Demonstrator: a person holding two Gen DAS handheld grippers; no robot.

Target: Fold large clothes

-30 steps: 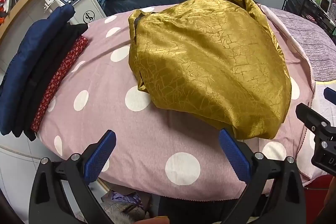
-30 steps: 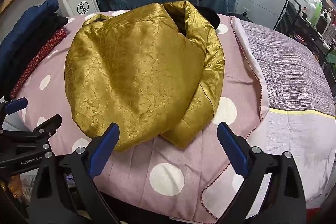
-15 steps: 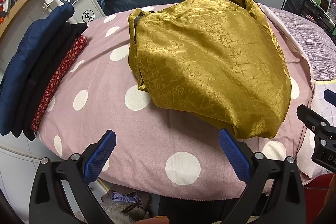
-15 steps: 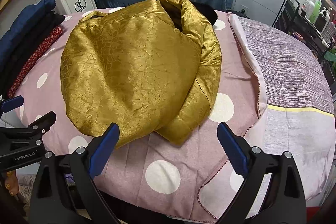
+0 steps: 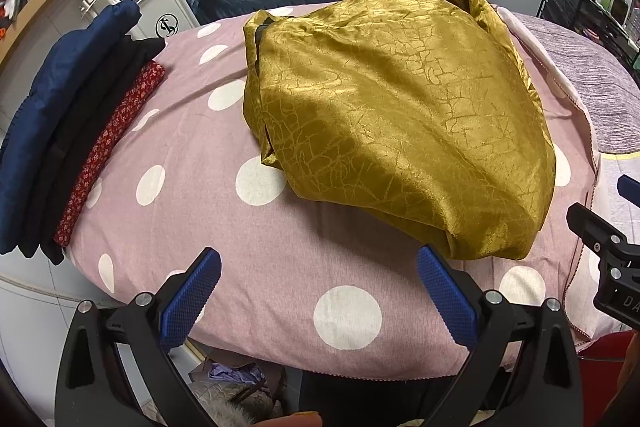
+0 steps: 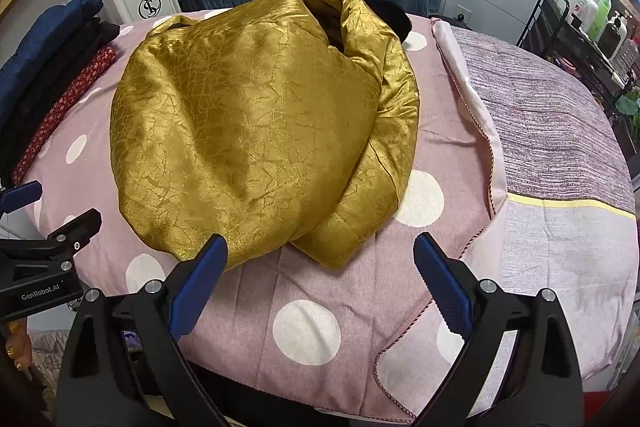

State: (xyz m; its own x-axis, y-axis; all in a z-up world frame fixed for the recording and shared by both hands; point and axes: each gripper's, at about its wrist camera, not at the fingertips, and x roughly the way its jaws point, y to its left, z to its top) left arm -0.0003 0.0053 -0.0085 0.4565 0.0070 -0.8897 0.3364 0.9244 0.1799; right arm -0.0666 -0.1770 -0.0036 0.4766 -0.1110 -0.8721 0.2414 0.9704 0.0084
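Left gripper [image 5: 318, 295]: was held low at the near edge of the bed, its blue fingers [image 5: 192, 299] spread wide, nothing caught between them, no cloth touched.

Right gripper [image 6: 320, 281]: was likewise held with fingers parted and empty; the left fingertip was seen in front of the near hem of the garment, though contact could not be judged from the picture.

Bedspread [image 5: 280, 267]: a pink polka-dot cover was spread over the bed, with bare cloth left between both grippers and the garment.

Gold coat [image 5: 400, 115]: was laid in the middle of the bedspread as a puffy, rounded bundle; one long padded part was seen curled along its right side [image 6: 384, 131], and a dark lining showed at the far opening.

Folded pile [image 5: 60, 131]: navy, black and red printed pieces were stacked at the left edge of the bed, well apart from the coat.

Progress: the coat was judged to be gathered inward but not yet flat or squared; a further fold, a smoothing and perhaps a move to the pile were judged to remain.
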